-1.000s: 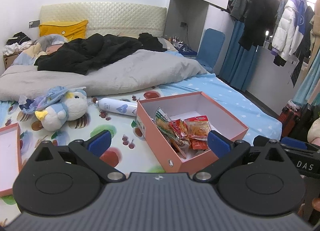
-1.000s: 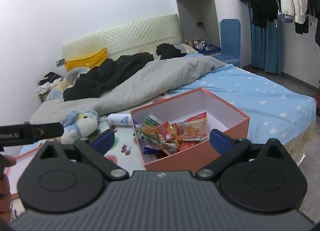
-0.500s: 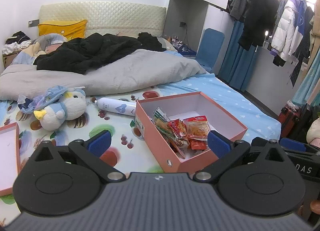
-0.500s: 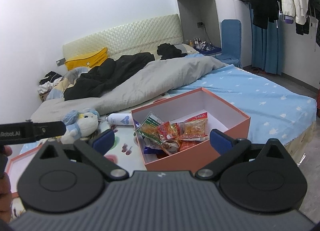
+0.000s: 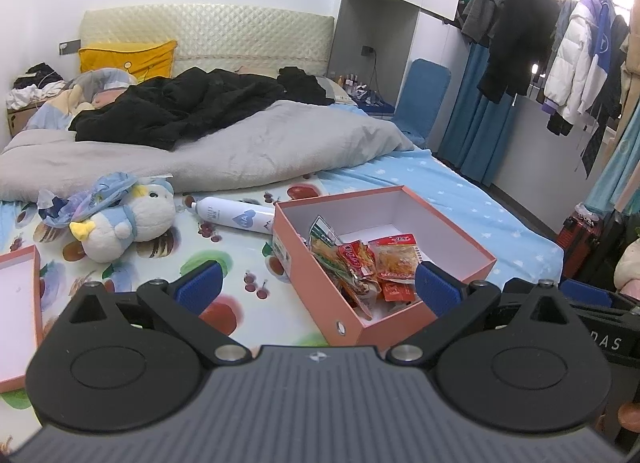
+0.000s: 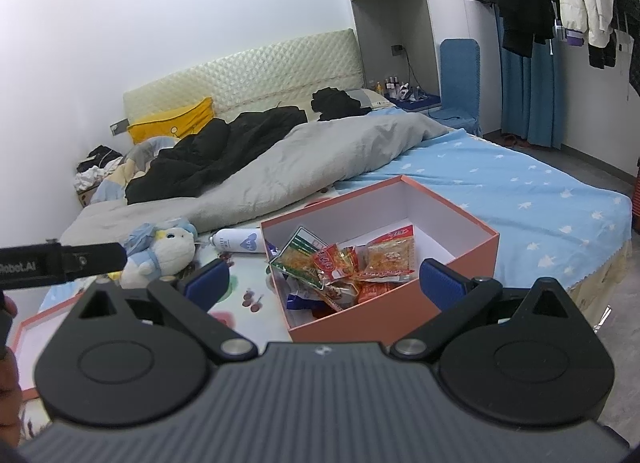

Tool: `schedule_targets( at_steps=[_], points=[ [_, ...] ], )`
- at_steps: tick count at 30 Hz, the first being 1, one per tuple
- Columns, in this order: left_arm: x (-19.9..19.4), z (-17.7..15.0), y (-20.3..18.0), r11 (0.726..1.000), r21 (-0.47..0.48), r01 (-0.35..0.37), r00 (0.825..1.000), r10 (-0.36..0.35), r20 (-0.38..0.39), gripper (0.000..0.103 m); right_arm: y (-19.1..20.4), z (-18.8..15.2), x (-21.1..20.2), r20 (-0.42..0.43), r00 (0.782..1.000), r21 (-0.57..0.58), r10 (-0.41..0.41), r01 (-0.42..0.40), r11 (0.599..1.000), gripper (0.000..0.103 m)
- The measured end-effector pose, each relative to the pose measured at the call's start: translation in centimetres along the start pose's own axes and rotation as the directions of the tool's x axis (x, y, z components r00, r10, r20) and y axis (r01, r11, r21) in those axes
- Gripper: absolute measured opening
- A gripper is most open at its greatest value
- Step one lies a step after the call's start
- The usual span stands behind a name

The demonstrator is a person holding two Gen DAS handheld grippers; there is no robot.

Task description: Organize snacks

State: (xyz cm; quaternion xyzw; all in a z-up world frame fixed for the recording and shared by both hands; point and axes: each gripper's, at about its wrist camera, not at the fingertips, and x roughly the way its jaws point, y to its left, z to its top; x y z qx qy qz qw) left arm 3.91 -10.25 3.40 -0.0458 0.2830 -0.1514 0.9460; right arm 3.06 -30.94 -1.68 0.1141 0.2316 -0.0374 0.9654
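Note:
An open pink box point(image 5: 312, 279) sits on the bed and holds several snack packets point(image 5: 372, 267). It also shows in the right wrist view point(image 6: 400, 303) with the snack packets point(image 6: 352, 267) piled at its near left. My left gripper point(image 5: 318, 289) is open and empty, held back from the box's near corner. My right gripper point(image 6: 324, 283) is open and empty, in front of the box. The pink box lid point(image 5: 18, 295) lies at the left; it also shows in the right wrist view point(image 6: 24, 337).
A plush toy point(image 5: 128, 223) and a white bottle point(image 5: 234, 217) lie on the fruit-print sheet left of the box. A grey quilt point(image 5: 224, 151) and black clothes point(image 5: 180, 107) cover the far bed. Hanging coats point(image 5: 560, 55) are at the right.
Both grippers have drifted very slightly; the box sits a little more to the left in the left wrist view. Nothing was grasped or released.

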Motion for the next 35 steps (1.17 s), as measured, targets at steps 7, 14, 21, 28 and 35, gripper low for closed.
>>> schedule_targets(
  at_steps=[7,14,21,28,35],
  points=[
    [-0.05,-0.05,0.11,1.0,-0.004,0.001,1.0,-0.001,-0.001,0.103,-0.05,0.19,-0.1,-0.001,1.0,-0.004,0.007,-0.007,1.0,0.103],
    [-0.17,0.02,-0.11,1.0,0.004,0.003,1.0,-0.003,-0.004,0.103,-0.23,0.15,0.0,0.002,1.0,-0.007,0.007,-0.007,1.0,0.103],
    [-0.12,0.26,-0.22,1.0,0.007,0.007,1.0,-0.007,-0.004,0.103,-0.15,0.06,0.02,0.006,1.0,-0.011,0.008,-0.008,1.0,0.103],
    [-0.09,0.32,-0.14,1.0,0.002,0.006,1.0,-0.005,-0.003,0.103,0.0,-0.11,-0.01,0.007,1.0,-0.008,0.002,-0.002,1.0,0.103],
    [-0.33,0.26,-0.25,1.0,0.008,-0.005,1.0,0.005,0.0,0.103,0.07,-0.13,-0.01,0.008,1.0,-0.007,0.001,-0.001,1.0,0.103]
  ],
)
